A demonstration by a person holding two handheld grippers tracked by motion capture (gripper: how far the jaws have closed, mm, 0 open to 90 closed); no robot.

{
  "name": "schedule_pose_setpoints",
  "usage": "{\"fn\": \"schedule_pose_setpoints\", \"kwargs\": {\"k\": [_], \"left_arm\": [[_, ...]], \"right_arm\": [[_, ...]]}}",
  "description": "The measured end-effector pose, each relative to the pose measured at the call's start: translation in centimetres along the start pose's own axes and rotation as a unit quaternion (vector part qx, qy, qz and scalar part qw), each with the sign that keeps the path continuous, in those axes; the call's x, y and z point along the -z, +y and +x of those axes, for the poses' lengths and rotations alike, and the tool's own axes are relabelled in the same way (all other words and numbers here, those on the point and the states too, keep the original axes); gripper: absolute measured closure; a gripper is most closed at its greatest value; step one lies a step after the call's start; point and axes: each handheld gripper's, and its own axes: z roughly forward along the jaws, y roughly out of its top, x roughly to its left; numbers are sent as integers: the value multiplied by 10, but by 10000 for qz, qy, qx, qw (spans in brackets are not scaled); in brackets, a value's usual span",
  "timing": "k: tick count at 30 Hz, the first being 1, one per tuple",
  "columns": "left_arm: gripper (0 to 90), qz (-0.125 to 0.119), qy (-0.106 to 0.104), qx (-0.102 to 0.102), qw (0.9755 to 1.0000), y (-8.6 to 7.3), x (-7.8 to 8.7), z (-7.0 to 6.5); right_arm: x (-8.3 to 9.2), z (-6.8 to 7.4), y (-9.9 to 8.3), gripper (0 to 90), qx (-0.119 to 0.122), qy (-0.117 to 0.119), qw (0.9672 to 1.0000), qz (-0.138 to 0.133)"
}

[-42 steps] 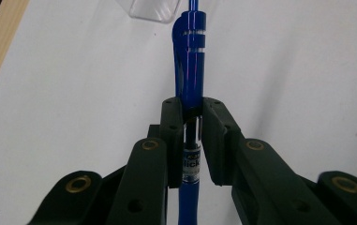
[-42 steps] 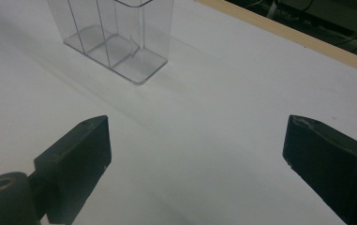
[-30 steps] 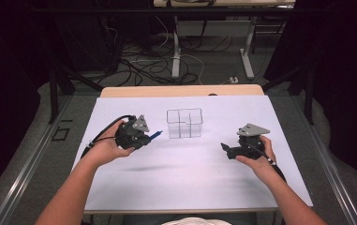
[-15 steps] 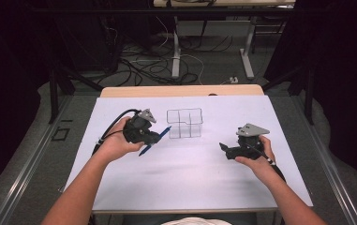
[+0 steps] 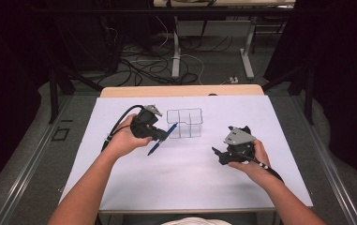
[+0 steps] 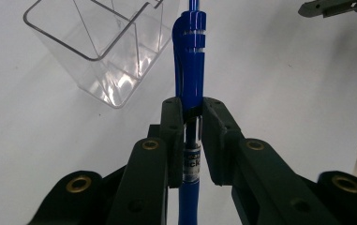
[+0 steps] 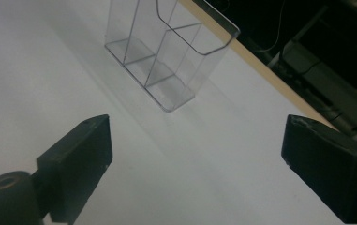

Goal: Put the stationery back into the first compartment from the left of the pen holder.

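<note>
So the left gripper (image 5: 159,134) has slid up toward 1 o'clock, closer to the clear organizer (image 5: 184,123), and it's tipped the blue pen (image 5: 162,139) over: a second ago the pen poked out flat toward 3 o'clock, now it slants, top end at 1 o'clock by the organizer's front wall, tip at 7 o'clock. The right gripper (image 5: 217,153) drifted a bit toward 9 o'clock, and its empty jaws have just been closing slightly.
</note>
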Motion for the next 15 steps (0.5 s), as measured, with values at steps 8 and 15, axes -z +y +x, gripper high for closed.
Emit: {"fn": "schedule_pose_setpoints", "kwargs": {"k": [8,15], "left_arm": [[793,35,-195,140,9997,4,-3,1],[793,173,-362,273,9988,6,-8,2]], "right_arm": [[5,18,20,226,1207,-120,9923,-250],[8,35,29,328,2082,-66,9770,-463]]}}
